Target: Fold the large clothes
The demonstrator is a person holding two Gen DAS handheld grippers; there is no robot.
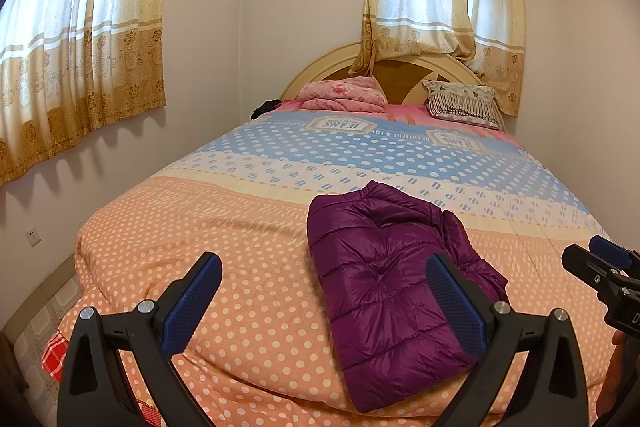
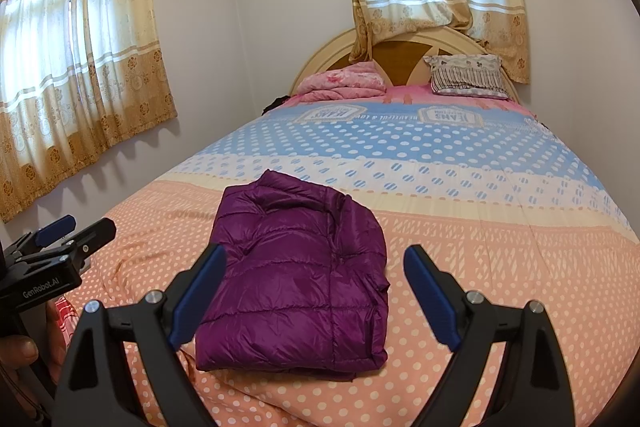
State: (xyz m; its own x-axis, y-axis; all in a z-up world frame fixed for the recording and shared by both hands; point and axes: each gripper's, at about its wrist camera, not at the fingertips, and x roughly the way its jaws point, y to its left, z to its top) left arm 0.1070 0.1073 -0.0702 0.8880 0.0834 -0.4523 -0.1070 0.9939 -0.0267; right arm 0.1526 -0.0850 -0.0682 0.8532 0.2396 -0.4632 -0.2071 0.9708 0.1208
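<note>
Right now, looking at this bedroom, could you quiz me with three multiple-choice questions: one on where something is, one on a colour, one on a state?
1. Where does the jacket lie?
A. on the floor
B. on the orange dotted end of the bedspread
C. on the striped pillow

2. What colour is the jacket?
A. purple
B. green
C. white

3. How are the right gripper and left gripper?
A. both clamped on the jacket
B. one open, one shut
C. both open, holding nothing

Answers:
1 B, it rests on the near orange part, far from the pillow.
2 A, shiny purple quilting shows in both views.
3 C, each pair of fingers stands wide apart, gripping nothing.
</note>
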